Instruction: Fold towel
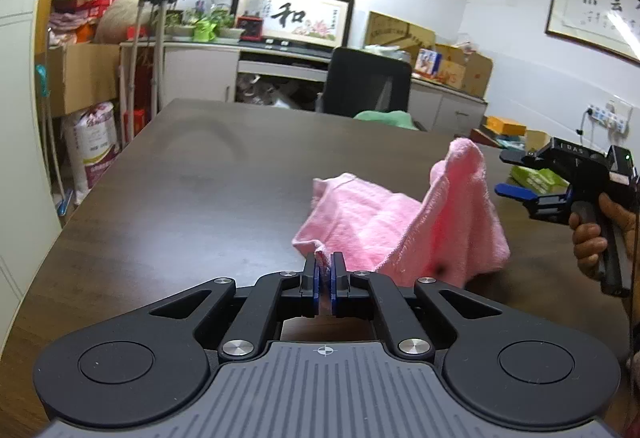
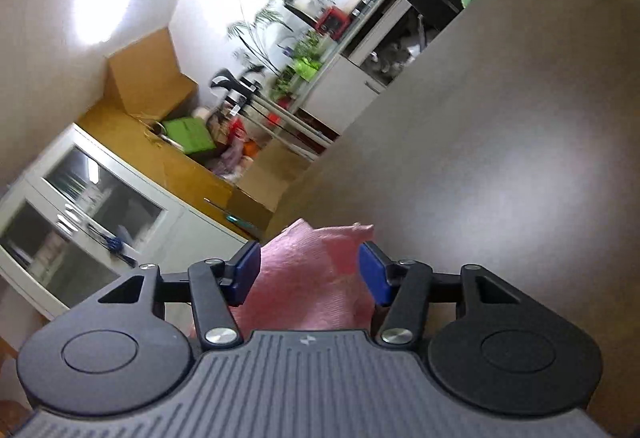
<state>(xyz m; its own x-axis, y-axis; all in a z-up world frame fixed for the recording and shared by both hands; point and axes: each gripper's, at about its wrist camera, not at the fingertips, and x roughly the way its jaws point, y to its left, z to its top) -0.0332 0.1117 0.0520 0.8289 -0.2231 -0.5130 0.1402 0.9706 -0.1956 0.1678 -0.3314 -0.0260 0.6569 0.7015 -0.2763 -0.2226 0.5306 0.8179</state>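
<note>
Left wrist view: left gripper pinches a corner of the pink towel, crumpled lower right on the table, right gripper jaws spread, folding barely begun.

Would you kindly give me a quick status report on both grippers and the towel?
Left gripper shut on pink towel corner. Right gripper open, towel between its fingers, ungripped. Towel partly lifted off table. Nothing in the way.
</note>
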